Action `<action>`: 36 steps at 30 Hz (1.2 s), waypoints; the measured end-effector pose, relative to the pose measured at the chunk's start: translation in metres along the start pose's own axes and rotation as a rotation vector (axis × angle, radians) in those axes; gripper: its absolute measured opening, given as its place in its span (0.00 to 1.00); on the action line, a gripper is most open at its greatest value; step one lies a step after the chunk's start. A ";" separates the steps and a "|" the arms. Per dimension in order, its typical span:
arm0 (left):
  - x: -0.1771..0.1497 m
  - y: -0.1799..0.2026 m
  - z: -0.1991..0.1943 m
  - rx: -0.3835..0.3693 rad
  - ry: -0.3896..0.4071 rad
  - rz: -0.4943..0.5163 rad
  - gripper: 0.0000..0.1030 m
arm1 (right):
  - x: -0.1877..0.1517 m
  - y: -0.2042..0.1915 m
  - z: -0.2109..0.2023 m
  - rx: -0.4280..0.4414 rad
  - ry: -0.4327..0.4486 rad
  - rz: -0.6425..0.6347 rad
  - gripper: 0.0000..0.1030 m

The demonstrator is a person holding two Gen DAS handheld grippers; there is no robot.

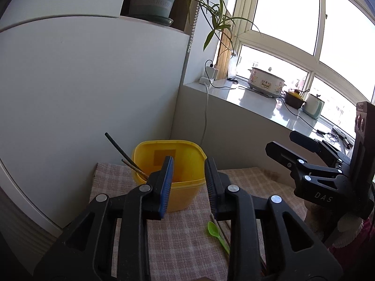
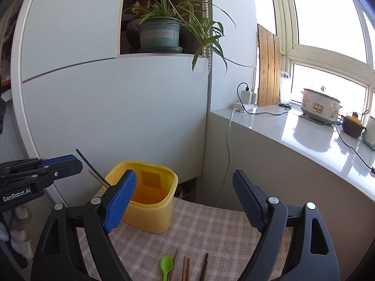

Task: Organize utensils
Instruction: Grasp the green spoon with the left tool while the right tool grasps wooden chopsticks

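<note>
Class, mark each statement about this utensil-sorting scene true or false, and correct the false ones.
1. The yellow container holds two sticks leaning on its rim. True.
2. The green spoon is inside the container. False: it lies on the checked cloth.
3. The right gripper clamps a chopstick. False: its jaws are open and empty.
4. A potted plant sits in the cabinet niche. True.

White cabinet (image 2: 112, 107) w/ potted spider plant (image 2: 161, 32) in niche; bright window (image 2: 328, 11) rt, slow cooker (image 2: 320, 107) on glossy sill (image 2: 304, 135).
</note>
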State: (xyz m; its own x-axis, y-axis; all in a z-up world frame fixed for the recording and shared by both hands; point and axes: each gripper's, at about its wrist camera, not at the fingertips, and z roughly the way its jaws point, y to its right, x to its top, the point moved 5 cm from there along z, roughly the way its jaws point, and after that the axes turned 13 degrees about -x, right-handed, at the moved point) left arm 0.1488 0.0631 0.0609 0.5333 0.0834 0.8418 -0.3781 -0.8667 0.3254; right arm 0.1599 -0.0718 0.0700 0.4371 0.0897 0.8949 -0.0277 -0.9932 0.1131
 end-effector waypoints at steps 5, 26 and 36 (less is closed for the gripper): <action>-0.027 0.018 0.005 -0.013 -0.045 0.012 0.59 | -0.023 0.018 -0.004 0.011 -0.036 -0.010 0.99; -0.162 0.017 0.082 -0.149 -0.369 -0.213 0.42 | -0.152 0.093 0.023 -0.009 -0.386 0.104 0.99; -0.178 0.018 0.101 -0.190 -0.426 -0.266 0.33 | -0.188 0.088 0.049 0.110 -0.578 0.198 0.80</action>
State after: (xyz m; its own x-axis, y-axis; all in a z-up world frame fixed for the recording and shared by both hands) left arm 0.1235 -0.0170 -0.1259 0.8742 0.0471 0.4833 -0.2971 -0.7352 0.6092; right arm 0.1199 -0.1799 -0.1093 0.8502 -0.1209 0.5123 -0.0784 -0.9915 -0.1039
